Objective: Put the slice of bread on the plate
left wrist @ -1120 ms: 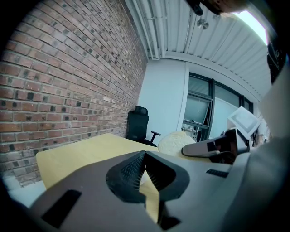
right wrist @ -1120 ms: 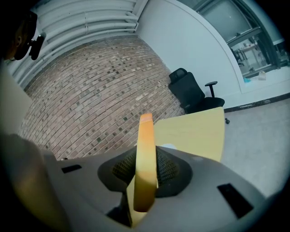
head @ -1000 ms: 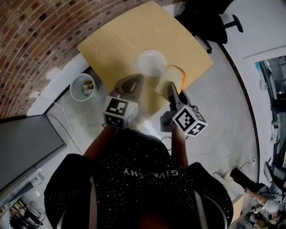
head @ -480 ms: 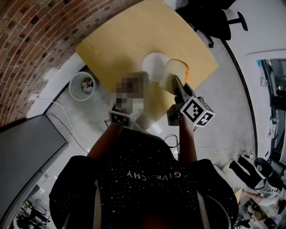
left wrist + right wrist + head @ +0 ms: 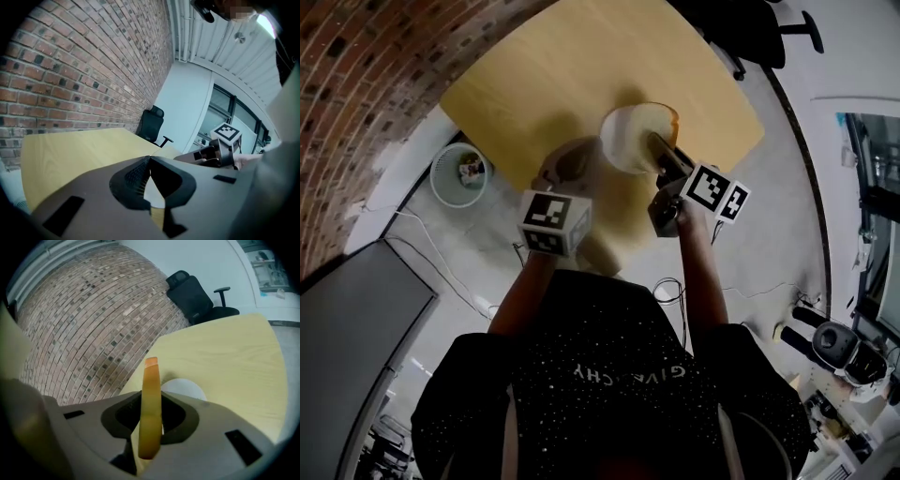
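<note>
A slice of bread with a brown crust hangs over the white plate on the yellow table. My right gripper is shut on the slice's near edge. In the right gripper view the bread stands edge-on between the jaws of the right gripper, with the plate just beyond it. My left gripper hovers left of the plate, apart from it. In its own view the left gripper has its tips together and nothing between them.
A wire waste basket stands on the floor left of the table, beside the brick wall. A black office chair sits beyond the table's far corner. A dark panel lies at the lower left.
Both grippers moved forward over the table and sank. The bread went from the table's near edge to above the plate. The left gripper drew up beside the plate.
</note>
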Available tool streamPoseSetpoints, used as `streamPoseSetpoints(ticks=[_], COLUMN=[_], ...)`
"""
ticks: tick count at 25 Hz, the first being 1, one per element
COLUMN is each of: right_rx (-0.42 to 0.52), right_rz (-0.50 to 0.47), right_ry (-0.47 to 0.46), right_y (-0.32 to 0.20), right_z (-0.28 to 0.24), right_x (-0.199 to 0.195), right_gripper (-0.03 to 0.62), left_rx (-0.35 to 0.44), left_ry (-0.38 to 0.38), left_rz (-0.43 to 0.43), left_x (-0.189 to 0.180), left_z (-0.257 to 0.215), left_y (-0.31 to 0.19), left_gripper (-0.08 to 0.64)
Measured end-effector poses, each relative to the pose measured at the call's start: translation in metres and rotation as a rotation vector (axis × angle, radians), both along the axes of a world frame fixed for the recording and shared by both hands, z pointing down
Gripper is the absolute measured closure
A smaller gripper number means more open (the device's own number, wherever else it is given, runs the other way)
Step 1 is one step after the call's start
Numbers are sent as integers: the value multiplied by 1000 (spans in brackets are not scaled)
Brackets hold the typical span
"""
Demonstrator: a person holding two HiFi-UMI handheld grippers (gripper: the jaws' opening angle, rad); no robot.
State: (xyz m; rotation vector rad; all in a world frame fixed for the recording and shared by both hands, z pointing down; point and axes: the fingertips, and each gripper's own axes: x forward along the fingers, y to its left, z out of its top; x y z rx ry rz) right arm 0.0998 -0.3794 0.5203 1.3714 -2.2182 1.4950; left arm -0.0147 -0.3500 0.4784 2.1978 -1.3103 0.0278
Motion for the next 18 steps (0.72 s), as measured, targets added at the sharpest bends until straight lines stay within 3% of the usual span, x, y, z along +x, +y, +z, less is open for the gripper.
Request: streamPoseSetpoints(ticks=[4, 8, 13, 18], right_rx=[-58, -112, -158, -149], right_rz=[-24, -7, 17, -13], right_ry=[-35, -32, -73, 36], right_y=[-3, -7, -10, -10], right_z=[14, 29, 36, 40], right_x=[-15, -20, -22, -22], right_gripper=[499, 499, 499, 490], left_rx=[-15, -4, -27, -41], left_ry=[25, -35, -22, -54], left_rz=[-1, 22, -4, 19], left_x=[-1, -7, -13, -11], left_z=[5, 17, 23, 28], left_y=[-1, 1, 2, 0], left_gripper=[551, 551, 551, 551])
